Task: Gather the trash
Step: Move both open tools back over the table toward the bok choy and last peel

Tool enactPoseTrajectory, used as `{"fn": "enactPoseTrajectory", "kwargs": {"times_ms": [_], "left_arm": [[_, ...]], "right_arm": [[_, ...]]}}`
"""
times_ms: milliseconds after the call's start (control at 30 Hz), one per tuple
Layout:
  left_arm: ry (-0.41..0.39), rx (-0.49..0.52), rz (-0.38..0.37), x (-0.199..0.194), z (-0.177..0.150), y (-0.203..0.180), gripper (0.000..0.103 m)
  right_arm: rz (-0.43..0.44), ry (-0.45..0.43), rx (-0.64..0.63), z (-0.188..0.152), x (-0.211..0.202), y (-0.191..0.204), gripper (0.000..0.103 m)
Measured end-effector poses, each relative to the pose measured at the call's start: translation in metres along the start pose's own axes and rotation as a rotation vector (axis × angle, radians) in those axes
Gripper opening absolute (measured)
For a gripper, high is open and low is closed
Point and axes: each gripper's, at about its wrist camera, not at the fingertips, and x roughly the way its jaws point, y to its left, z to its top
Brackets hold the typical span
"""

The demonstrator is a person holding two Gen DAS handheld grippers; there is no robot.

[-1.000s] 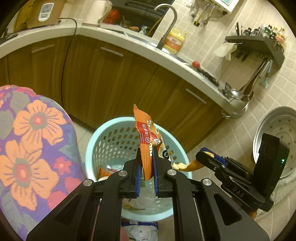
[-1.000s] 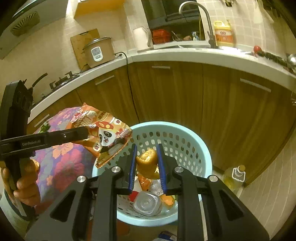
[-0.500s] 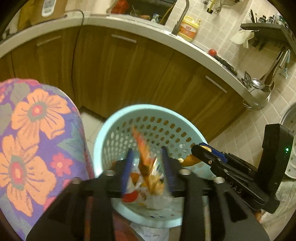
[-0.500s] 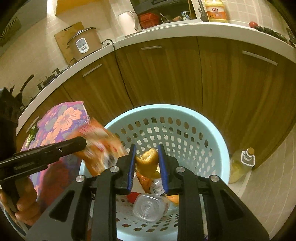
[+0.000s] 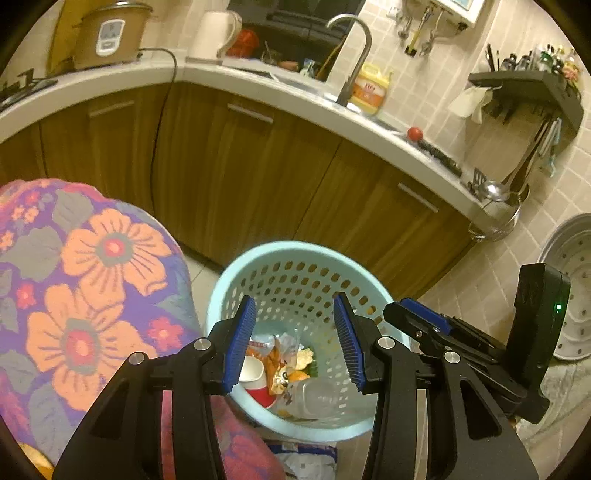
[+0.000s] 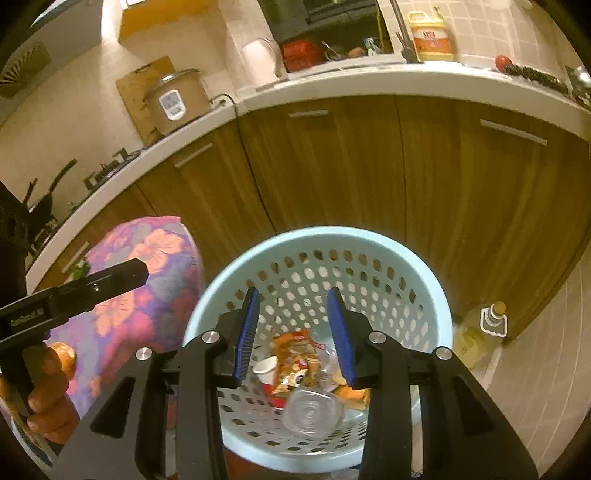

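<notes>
Both tools hung over the pale blue perforated basket (image 6: 436, 295), which stood on the floor against the wooden cabinets. The left tool (image 5: 294, 339) had its jaws opening with nothing between them. The right tool (image 6: 291, 332) was likewise opening, its blue pads bare. The trash lay at the bottom of the basket: an orange snack wrapper (image 6: 295, 360), a red-and-white paper cup (image 6: 265, 371), a clear plastic container (image 6: 312, 410) and some orange scraps.

The step in hand looked like the release into the basket. To do it well, each tool would best be kept above the middle of the opening until the jaws were wide enough that nothing clung to the pads, and then lifted clear of the rim and of each other.

Little writing could be read. The left tool's black body (image 6: 74, 295) carried a white word that seemed to begin "GenRobot". The yellow jug (image 6: 430, 35) by the sink bore a red label, too small to make out.
</notes>
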Motion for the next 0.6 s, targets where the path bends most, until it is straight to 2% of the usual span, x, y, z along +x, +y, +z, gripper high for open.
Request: {"fn": "enactPoseTrajectory", "kwargs": {"times_ms": [333, 400, 600], "left_arm": [[-0.122, -0.029, 0.022, -0.070, 0.002, 0.032, 0.043], [-0.150, -0.030, 0.048, -0.088, 0.001, 0.045, 0.043], [-0.200, -0.057, 0.152, -0.128, -0.002, 0.095, 0.044]], "right_arm": [[0.094, -0.040, -0.139, 0.004, -0.026, 0.081, 0.036], [0.115, -0.046, -0.178, 0.002, -0.026, 0.103, 0.044], [0.234, -0.016, -0.269, -0.015, -0.016, 0.170, 0.045]]}}
